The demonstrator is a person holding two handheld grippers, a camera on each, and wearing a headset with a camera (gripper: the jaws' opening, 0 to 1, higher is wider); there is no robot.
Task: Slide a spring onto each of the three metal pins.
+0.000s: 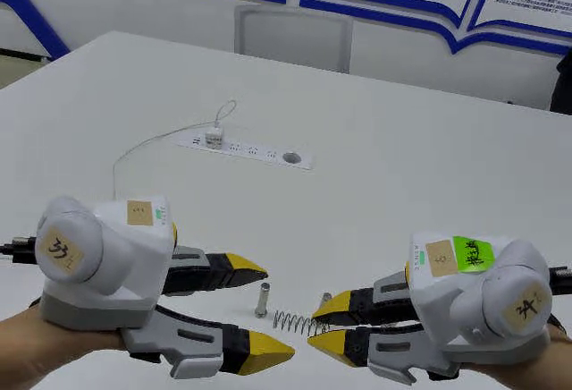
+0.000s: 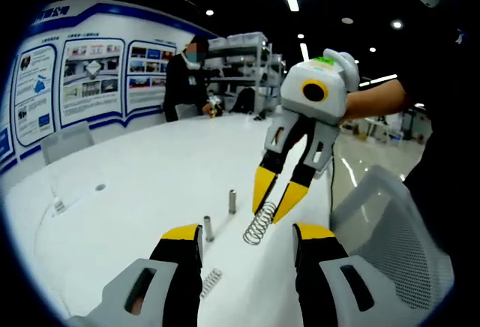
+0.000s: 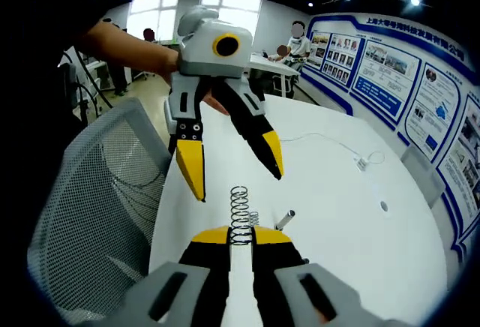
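The left gripper is held low at the near edge of the table. It points right, with its jaws spread wide and nothing between them. Facing it tip to tip, the right gripper points left, its jaws pinched on one end of a spring. The spring is a thin steel coil that sticks out towards the gap between the left jaws. A pin stands upright just behind it. A second spring lies on the table near the pin.
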